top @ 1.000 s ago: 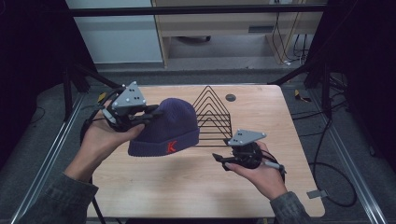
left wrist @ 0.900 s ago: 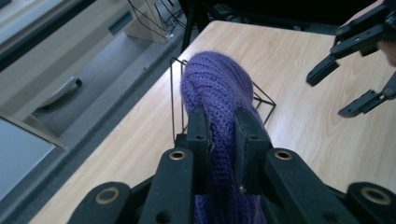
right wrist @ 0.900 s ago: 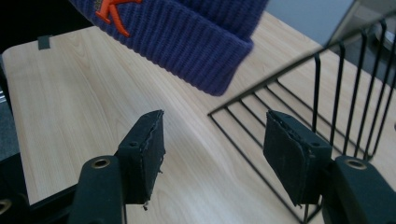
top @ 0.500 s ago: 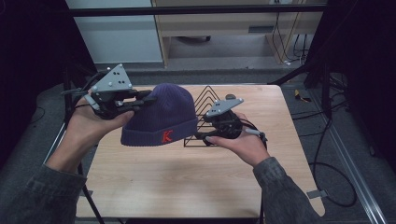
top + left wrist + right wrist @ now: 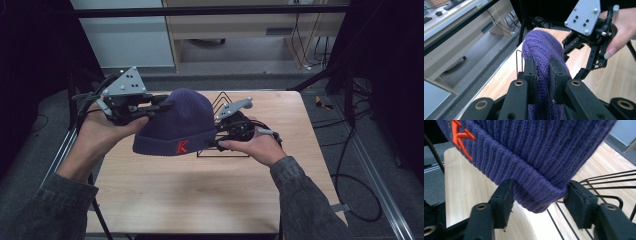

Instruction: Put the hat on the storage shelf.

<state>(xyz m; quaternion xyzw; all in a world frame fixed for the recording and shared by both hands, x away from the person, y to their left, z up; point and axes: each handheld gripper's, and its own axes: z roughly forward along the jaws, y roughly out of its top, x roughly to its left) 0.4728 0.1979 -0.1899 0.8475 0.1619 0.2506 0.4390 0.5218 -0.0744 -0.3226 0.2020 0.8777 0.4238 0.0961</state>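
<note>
item: purple knit beanie [image 5: 175,125] (red "k" on the cuff), held up off the worktop [image 5: 200,190] in front of the black wire rack [image 5: 227,150]. your left claw [image 5: 543,75] is clamped on its fabric. your right claw [image 5: 539,202] gapes wide, cuff edge between the jaws, ungripped.

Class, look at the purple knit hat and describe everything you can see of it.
The hat is a dark purple ribbed knit beanie with a folded cuff bearing a red letter K. It is held above the wooden table, in front of a black wire rack. The left gripper is shut on its knit; the right gripper's open jaws flank the cuff's edge.
</note>
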